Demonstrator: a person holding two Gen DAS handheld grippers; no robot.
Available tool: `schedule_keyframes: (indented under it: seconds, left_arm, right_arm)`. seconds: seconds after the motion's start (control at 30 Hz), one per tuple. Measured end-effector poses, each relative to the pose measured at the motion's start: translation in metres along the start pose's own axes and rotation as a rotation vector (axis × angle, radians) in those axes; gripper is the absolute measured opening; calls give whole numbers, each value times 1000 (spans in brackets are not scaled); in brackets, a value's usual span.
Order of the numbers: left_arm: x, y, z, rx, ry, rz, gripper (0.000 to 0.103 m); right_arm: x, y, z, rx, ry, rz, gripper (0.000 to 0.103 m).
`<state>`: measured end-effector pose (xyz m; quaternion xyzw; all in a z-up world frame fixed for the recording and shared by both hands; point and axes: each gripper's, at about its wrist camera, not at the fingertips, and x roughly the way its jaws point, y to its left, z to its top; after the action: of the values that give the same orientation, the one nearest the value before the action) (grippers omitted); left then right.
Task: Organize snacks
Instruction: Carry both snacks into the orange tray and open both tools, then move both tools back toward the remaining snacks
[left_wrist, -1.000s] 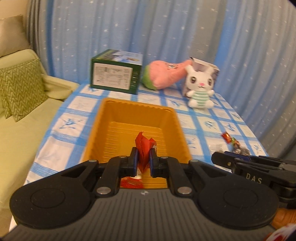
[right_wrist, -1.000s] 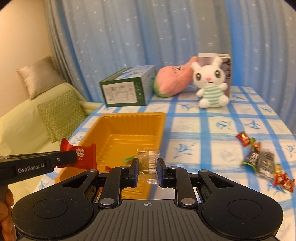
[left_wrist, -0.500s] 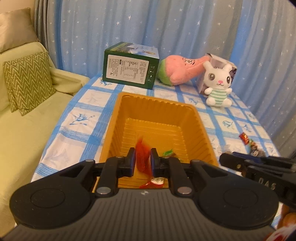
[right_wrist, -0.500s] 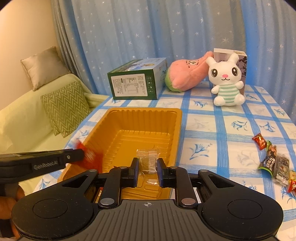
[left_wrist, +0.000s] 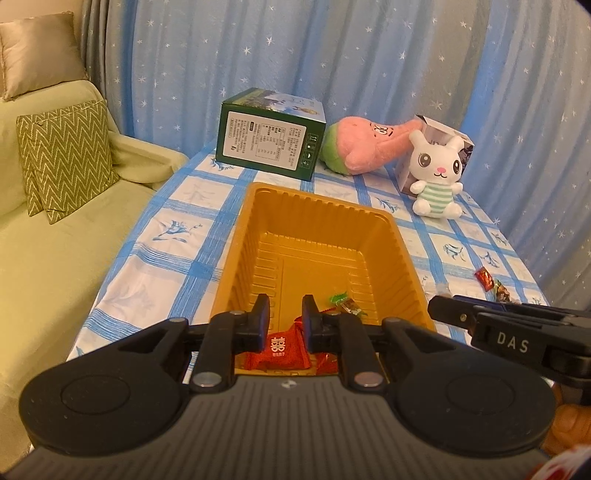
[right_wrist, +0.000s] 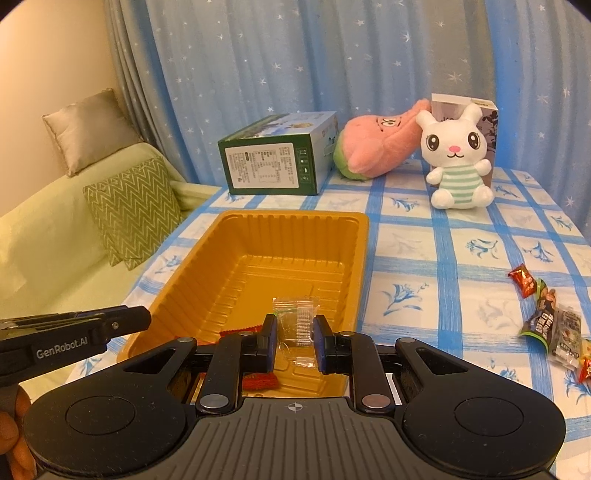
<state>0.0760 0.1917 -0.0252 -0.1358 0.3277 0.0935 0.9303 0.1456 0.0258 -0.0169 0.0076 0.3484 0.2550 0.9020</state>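
The left gripper hangs over the near end of the orange tray, its jaws having just been opening — now slightly apart with nothing between them. The red packet lies on the tray floor below, beside a green-and-red candy. The right gripper is at the tray's near right corner, jaws clamped on a clear wrapped snack held above the tray floor. The tray sits on the blue-checked counter, toward its left edge. More loose snacks lie near the counter's right edge, well apart from the tray. Along the far edge stand a green box, a pink plush and a white bunny plush — the bunny in front of a small carton.
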Motion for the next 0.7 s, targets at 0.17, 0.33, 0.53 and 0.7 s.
schedule_keyframes:
  seconds: [0.17,0.33,0.53,0.7]
  left_arm:
    - [-4,5,0,-19,3,-2,21]
    - [-12,3,-3,-20,7,-14,23]
    - [-21,-7,-12,-12,20,-32,31]
    - [-31,-22,-18,6,35,-51,40]
  right_arm:
    - [5,2,4,10,2,30,27]
    - [-4,-6,1,44,-10,17,63]
    - [-31,-28,-17,120,11,-35,63]
    - [-57,-44,-30,167,26,-92,63]
